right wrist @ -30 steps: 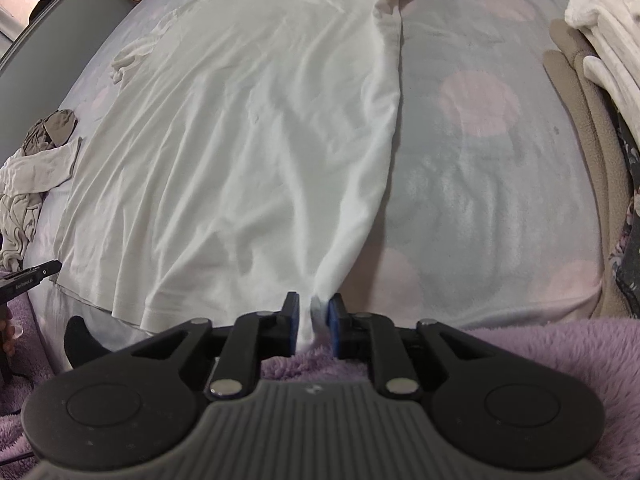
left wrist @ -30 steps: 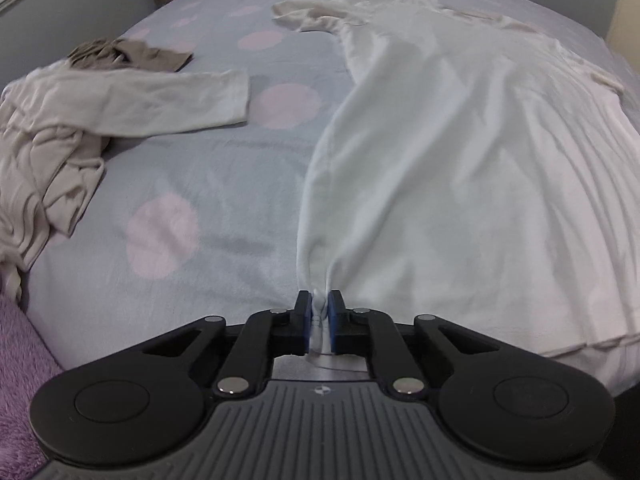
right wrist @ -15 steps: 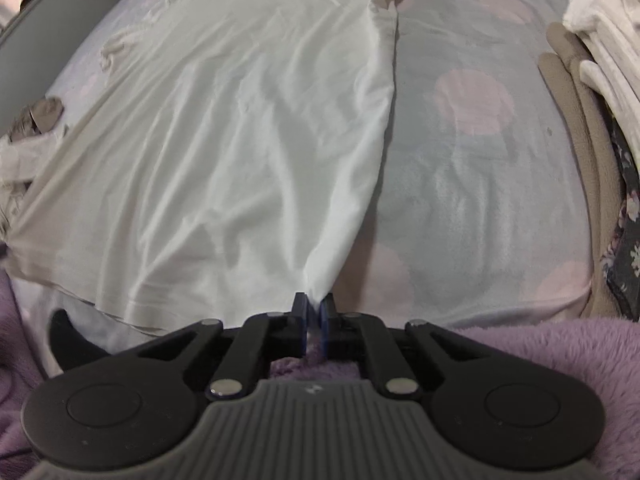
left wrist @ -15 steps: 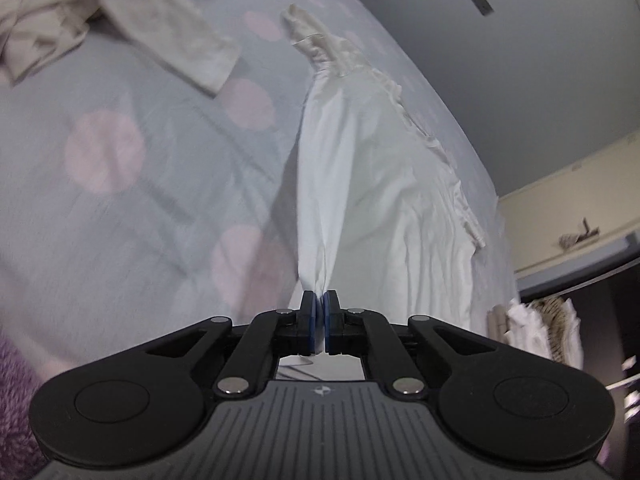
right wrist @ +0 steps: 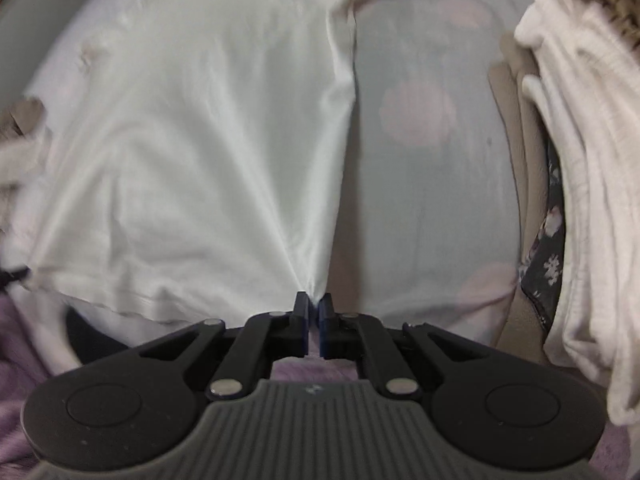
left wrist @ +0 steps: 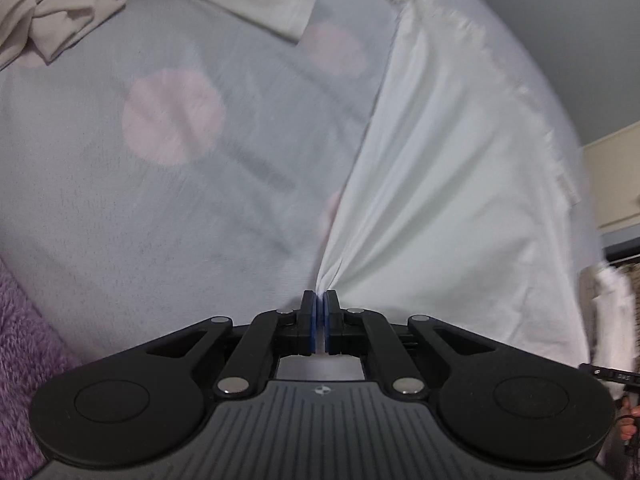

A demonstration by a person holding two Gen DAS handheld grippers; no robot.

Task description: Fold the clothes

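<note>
In the left wrist view, the left gripper (left wrist: 320, 300) is seen clamped on a bunched corner of the white T-shirt (left wrist: 460, 184), with creases fanning out from the blue pads. The shirt is spread to the right of the tips over the bedsheet (left wrist: 100, 200), which is pale blue with pink dots. A slip could be expected here: only a thin pinch of cloth is held, and a sharp pull could draw it out of the jaws. The far part of the shirt is blurred, so how flat it lies cannot be told. A crumpled beige garment (left wrist: 60, 12) is lying at the upper left, well apart from the shirt, and could be caught if the fold were swept that way. A purple fleece blanket (left wrist: 20, 320) is seen at the lower left edge, and a grey wall with a cream fitting is visible at the right.

In the right wrist view, the right gripper (right wrist: 314, 304) is shut on the opposite lower corner of the T-shirt (right wrist: 192, 140), with the hem sagging to the left of the tips. If the two corners were lifted unevenly, the fold would probably come out skewed or the hem would bunch. A pile of white and tan clothes (right wrist: 580, 160) is stacked along the right side, near the shirt's edge but apart from it; it could be knocked by a wide swing. The sheet (right wrist: 420, 200) is bare between them, and purple fleece (right wrist: 24, 360) is seen beneath the gripper.
</note>
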